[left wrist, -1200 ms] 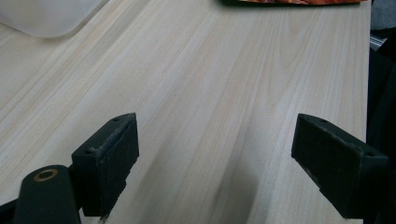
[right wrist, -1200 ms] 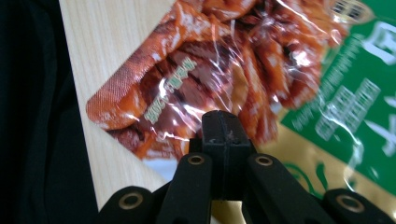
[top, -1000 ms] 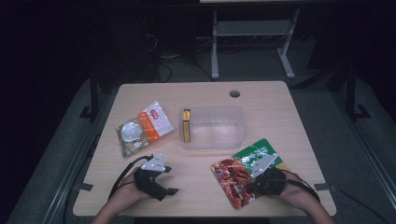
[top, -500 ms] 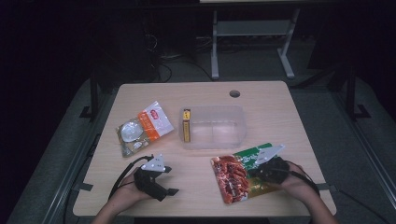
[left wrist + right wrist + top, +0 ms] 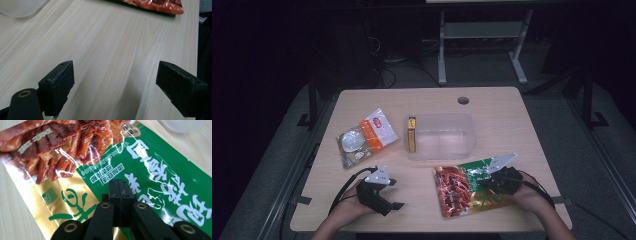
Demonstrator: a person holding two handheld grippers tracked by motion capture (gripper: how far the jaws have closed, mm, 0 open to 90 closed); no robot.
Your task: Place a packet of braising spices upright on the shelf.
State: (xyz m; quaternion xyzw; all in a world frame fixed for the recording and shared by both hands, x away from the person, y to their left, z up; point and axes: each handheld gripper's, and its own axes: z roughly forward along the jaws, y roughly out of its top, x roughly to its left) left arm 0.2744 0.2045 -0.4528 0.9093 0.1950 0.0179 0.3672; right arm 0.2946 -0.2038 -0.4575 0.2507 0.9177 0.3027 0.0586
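At the lower left of the high view, the left gripper (image 5: 384, 192) rests on the pale wooden table (image 5: 422, 210), jaws spread wide with nothing between them. At the lower right, the right gripper (image 5: 488, 182) lies over the glossy green, gold and red snack pouch (image 5: 462, 190); in the right gripper view its jaws are pressed together on top of the pouch's foil, and whether they pinch it cannot be told. Farther up, mid-frame, stands a clear plastic tub (image 5: 442, 135) with a yellow stick pack (image 5: 411, 136) touching its left wall. Left of that lies an orange and white sachet (image 5: 363, 137).
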